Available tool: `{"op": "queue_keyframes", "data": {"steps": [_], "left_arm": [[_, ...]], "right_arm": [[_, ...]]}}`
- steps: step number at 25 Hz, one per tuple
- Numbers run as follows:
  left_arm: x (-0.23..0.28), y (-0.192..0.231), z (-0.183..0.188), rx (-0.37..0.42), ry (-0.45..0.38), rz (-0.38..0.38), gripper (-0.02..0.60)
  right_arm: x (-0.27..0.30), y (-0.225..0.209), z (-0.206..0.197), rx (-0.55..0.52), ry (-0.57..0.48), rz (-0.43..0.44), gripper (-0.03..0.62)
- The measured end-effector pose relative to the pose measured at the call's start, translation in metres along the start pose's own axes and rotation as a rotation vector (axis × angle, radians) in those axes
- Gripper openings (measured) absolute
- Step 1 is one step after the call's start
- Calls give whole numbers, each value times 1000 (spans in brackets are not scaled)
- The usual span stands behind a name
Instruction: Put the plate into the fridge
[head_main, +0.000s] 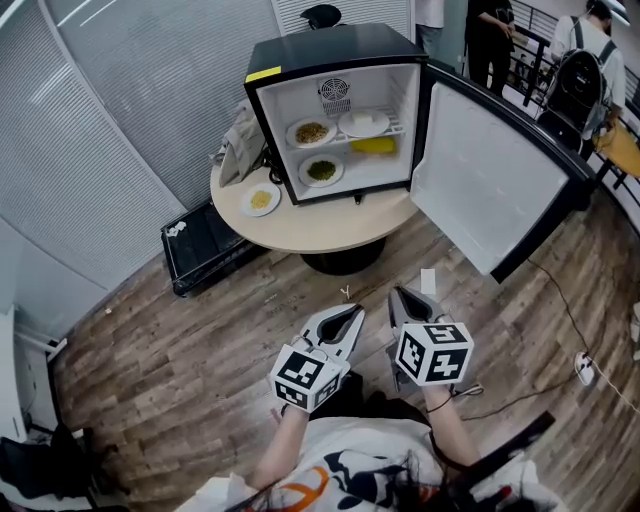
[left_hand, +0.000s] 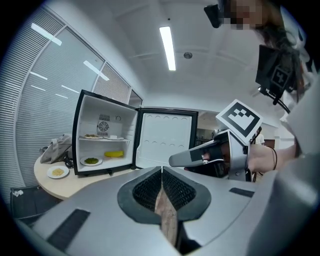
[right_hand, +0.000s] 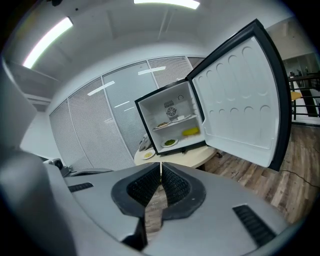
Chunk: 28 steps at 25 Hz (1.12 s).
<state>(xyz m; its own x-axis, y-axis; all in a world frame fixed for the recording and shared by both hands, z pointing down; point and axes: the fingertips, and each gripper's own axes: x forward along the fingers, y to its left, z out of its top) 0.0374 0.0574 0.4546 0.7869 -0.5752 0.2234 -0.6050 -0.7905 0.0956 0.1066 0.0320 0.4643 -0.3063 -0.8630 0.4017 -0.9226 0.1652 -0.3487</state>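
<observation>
Wood-plank floor (head_main: 180, 340) underfoot; standing well apart from the round counter (head_main: 300, 230) at the far side. Facing a black fridge (head_main: 320, 48) sitting on that counter, its door (head_main: 480, 170) hanging wide open to the right. Holding the left tool (head_main: 352, 314) clenched, pads (left_hand: 148, 192) meeting at the tips, gripping nothing. Holding the right tool (head_main: 400, 296) clenched likewise, gripping nothing. Pointing both tools side by side, near each other but apart, toward the fridge and a little downward over the floor. Locating the plate (head_main: 260, 199): lying on the counter just left of the fridge, outside it, carrying a small heap of yellow food, well apart from both tools. Observing two dishes on the wire shelf (head_main: 396, 127) inside the fridge: upper-left dish (head_main: 311, 132) carrying brownish food, upper-right dish (head_main: 363, 123) showing pale. Observing below the shelf a green-food dish (head_main: 321, 170) at the left and a yellow item (head_main: 373, 146) lying to its right. Noting a crumpled grey bag (head_main: 242, 145) leaning at the left wall of the fridge, beyond the plate. Noting a flat black case (head_main: 205, 248) lying on the floor, left of the counter. Noting two people (head_main: 590, 70) standing at the far right.
</observation>
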Motion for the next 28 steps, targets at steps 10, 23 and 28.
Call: {"op": "queue_keyframes", "data": {"steps": [10,23,28], "left_arm": [[-20,-7,-5,9,-1,22,14],[-24,-1,-4,7,-13,39,14],[-24,1,-1,9,-20,48,14]], "right_arm": [[-5,13,-13,-14,17,29,25],[-2,15,-17,-21,30,36,25],[0,14,-14,-25,26,38,25]]}}
